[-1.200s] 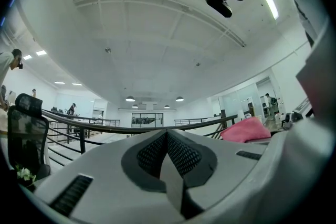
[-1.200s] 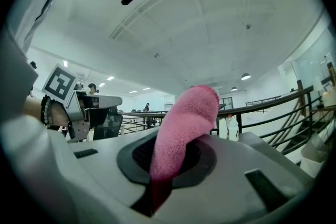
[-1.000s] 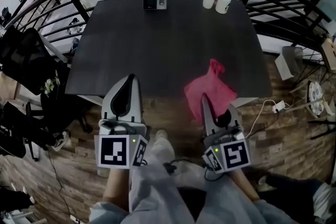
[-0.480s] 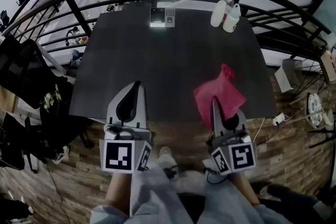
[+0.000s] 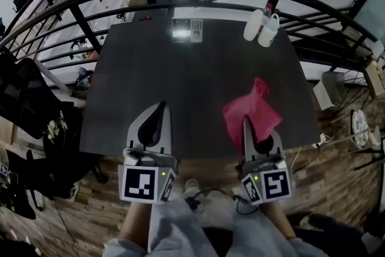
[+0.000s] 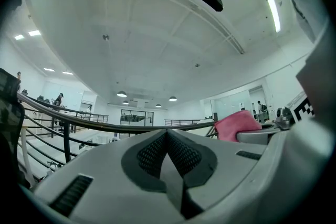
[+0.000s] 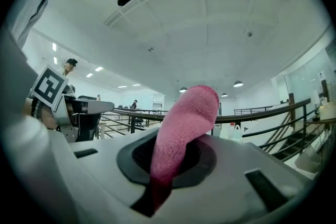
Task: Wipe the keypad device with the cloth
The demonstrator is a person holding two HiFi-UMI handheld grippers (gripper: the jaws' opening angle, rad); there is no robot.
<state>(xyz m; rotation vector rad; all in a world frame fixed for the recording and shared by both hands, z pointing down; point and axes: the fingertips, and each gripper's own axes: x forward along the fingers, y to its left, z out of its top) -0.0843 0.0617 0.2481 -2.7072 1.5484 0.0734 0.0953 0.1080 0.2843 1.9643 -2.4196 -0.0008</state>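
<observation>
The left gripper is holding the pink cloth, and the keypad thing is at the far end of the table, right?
Not quite. The right gripper holds the pink cloth, not the left: the right gripper view shows it pinched between those jaws, while the left gripper is shut on nothing. The keypad device does sit at the table's far end.

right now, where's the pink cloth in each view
Head view: pink cloth right of centre, over the near right edge of the dark table, held in the right gripper.
Left gripper view: right of centre, a pink lump beyond the right gripper's body.
Right gripper view: dead centre, pinched between the jaws and sticking upward.
Shared landmark: the black railing, behind the cloth in all three.
</observation>
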